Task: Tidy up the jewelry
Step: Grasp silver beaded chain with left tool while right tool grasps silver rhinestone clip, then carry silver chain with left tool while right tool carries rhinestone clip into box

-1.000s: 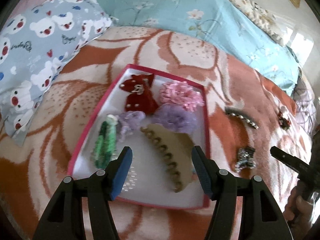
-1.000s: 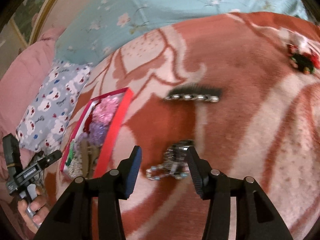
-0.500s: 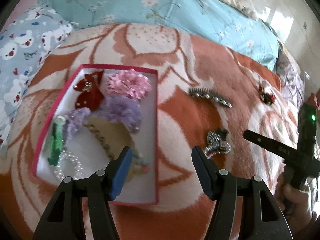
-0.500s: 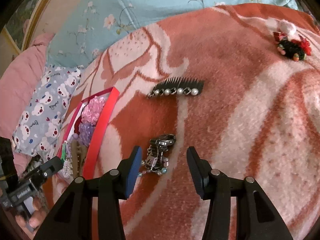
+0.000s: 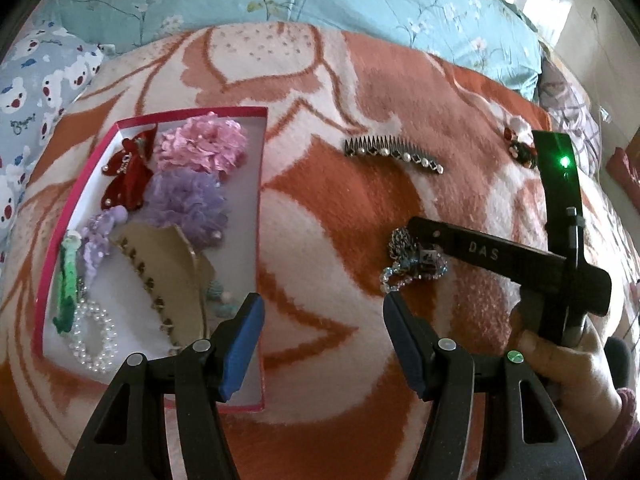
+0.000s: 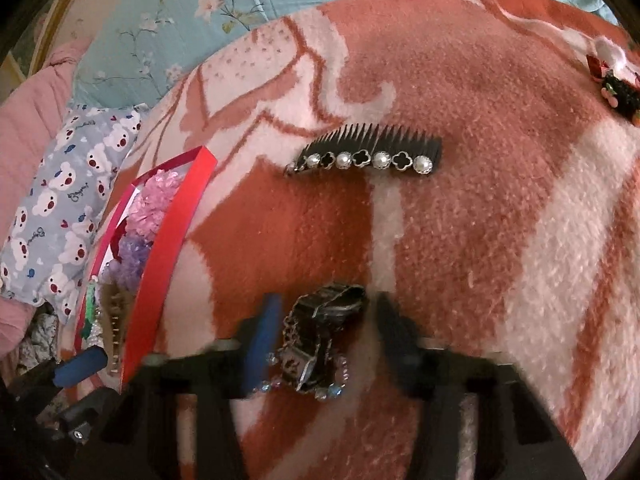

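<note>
A red-rimmed tray [image 5: 260, 216] lies on the blanket and holds several hair pieces, a tan claw clip [image 5: 176, 276] and a pearl bracelet [image 5: 94, 340]. A dark beaded bracelet bundle [image 6: 320, 340] lies on the blanket between the open fingers of my right gripper [image 6: 326, 338]; it also shows in the left wrist view [image 5: 412, 264]. A black pearl comb [image 6: 368, 156] lies beyond it. My left gripper [image 5: 324, 340] is open and empty, over the tray's right edge.
A small red and black clip [image 6: 616, 88] lies far right on the blanket. Blue floral pillows [image 5: 360, 4] and a bear-print pillow [image 5: 28, 92] border the back and left. The orange and white blanket [image 5: 360, 208] covers the bed.
My right gripper has moved forward and down, so the beaded bundle now sits between its fingers. My left gripper has swung right, away from the middle of the tray.
</note>
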Demonstrator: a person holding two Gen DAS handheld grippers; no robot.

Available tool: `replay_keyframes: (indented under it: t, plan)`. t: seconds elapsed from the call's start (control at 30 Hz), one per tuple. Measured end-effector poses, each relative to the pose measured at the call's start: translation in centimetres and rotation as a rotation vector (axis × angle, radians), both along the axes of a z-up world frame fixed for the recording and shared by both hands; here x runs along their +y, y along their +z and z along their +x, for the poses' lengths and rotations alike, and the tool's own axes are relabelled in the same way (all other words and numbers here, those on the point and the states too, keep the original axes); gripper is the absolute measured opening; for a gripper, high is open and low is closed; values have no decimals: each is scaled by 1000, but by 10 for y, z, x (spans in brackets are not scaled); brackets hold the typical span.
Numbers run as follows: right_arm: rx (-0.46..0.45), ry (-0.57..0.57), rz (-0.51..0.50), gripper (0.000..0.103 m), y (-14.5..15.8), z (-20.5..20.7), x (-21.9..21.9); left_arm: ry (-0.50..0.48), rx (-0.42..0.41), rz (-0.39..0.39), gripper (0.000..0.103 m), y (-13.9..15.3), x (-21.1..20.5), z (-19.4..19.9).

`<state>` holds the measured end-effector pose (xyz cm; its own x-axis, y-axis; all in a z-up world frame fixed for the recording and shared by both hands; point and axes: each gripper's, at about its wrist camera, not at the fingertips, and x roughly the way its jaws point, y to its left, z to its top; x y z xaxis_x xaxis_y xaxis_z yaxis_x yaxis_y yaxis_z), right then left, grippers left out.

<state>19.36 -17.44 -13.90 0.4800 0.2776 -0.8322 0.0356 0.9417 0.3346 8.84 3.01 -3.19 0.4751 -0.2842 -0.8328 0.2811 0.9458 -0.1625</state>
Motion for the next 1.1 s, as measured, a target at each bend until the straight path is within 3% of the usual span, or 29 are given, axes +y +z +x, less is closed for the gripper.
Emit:
replay_keyframes:
  t: [0.37, 0.67, 0.7, 0.8, 1.1]
  plan:
    - [-56, -20, 87, 32, 23, -20, -33, -108, 38, 31, 61, -22, -43, 21]
    - [-107, -80, 115, 31, 49, -36, -68, -196, 103, 51, 59, -64, -84, 54]
    - [-113, -83, 116, 31, 51, -37, -70, -203, 101, 56, 55, -69, -88, 56]
    - [-120, -85, 116, 31, 55, -40, -72, -221, 102, 50, 8, -73, -94, 59]
    - [-127, -60, 116, 31, 60, -45, -62, -168, 15, -36, 7, -33, -59, 36]
